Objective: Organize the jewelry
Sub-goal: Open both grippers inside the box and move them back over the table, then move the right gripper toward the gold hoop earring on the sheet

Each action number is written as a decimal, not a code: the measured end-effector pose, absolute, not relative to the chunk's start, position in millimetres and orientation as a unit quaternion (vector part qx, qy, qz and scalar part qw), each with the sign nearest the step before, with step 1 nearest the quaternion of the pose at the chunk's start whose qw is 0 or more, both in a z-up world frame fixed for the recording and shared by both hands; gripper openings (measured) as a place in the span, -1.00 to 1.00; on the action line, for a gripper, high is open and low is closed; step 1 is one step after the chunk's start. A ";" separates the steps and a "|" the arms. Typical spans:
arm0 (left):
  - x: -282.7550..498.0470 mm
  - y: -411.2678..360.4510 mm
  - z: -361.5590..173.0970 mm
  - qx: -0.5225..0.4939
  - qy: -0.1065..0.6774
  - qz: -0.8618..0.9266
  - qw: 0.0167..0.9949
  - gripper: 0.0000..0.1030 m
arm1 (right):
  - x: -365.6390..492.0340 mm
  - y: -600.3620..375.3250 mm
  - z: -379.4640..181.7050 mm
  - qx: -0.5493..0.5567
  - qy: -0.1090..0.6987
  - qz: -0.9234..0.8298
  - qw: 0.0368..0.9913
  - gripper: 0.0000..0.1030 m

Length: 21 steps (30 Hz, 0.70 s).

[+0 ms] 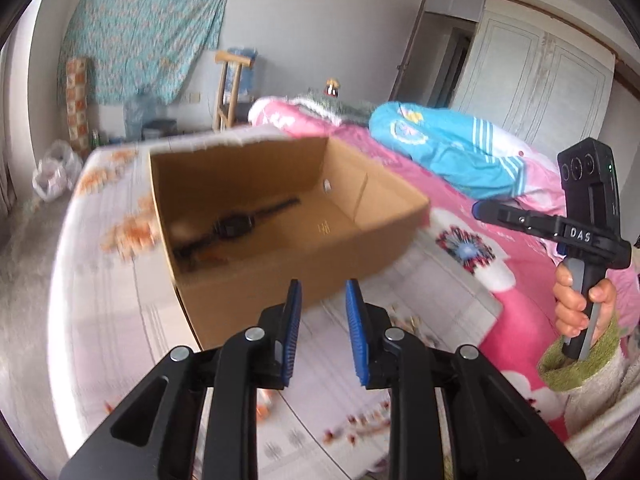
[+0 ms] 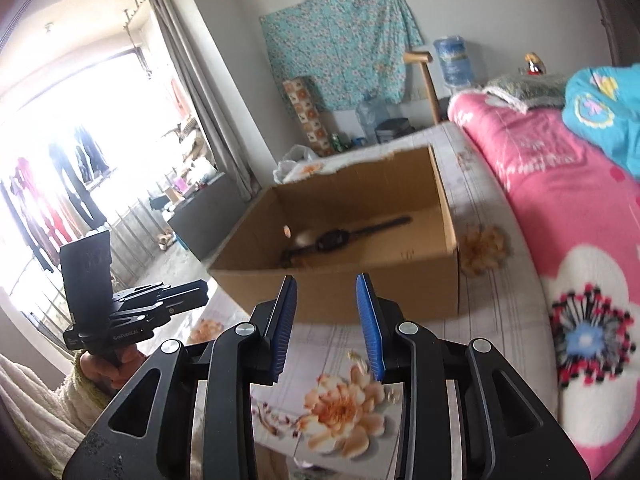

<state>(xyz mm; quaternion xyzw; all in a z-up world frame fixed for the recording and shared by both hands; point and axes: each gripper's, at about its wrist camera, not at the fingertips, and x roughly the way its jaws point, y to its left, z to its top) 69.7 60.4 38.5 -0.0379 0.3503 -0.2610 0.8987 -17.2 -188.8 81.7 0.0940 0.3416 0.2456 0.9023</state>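
An open cardboard box point(image 1: 256, 280) stands on the bed; it also shows in the right wrist view point(image 2: 360, 292). A black wristwatch point(image 1: 236, 226) lies on its floor, also seen from the right point(image 2: 344, 236), with a pale blurred item point(image 2: 304, 238) beside it. My left gripper point(image 1: 323, 292) is open and empty, just in front of the box's near wall. My right gripper point(image 2: 326, 288) is open and empty, also before the box. The right gripper shows from the side in the left wrist view point(image 1: 480, 208), and the left one in the right wrist view point(image 2: 200, 292).
The box sits on a white floral bedsheet point(image 2: 340, 408). A pink flowered quilt point(image 2: 560, 208) and a blue garment point(image 1: 448, 148) lie to the right. A wooden chair point(image 1: 228, 88), water jugs point(image 2: 452, 60) and bags stand by the far wall.
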 end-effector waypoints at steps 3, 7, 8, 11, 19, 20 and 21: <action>64.5 50.5 12.8 -0.035 0.377 -0.249 0.891 -0.56 | -19.5 -187.3 53.9 0.106 0.380 0.224 0.891 -0.39; 65.8 30.9 -17.9 -0.031 0.409 -0.245 0.879 -0.56 | -14.8 -188.6 20.8 0.116 0.433 0.184 0.875 -0.43; 65.7 22.1 -25.7 -0.015 0.415 -0.239 0.878 -0.56 | -13.8 -189.4 12.1 0.121 0.446 0.176 0.869 -0.47; 65.7 5.1 -39.7 0.008 0.425 -0.237 0.874 -0.56 | -12.3 -189.7 -5.9 0.122 0.472 0.153 0.860 -0.54; 70.4 -18.6 -56.6 0.035 0.426 -0.239 0.872 -0.56 | -17.1 -174.0 -23.0 0.059 0.493 0.116 0.860 -0.52; 70.8 -20.6 -59.0 0.041 0.427 -0.237 0.872 -0.56 | -17.2 -171.0 -23.2 0.048 0.492 0.114 0.862 -0.52; 70.3 -21.6 -59.3 0.045 0.428 -0.236 0.871 -0.56 | -16.8 -166.7 -23.5 0.036 0.491 0.113 0.863 -0.52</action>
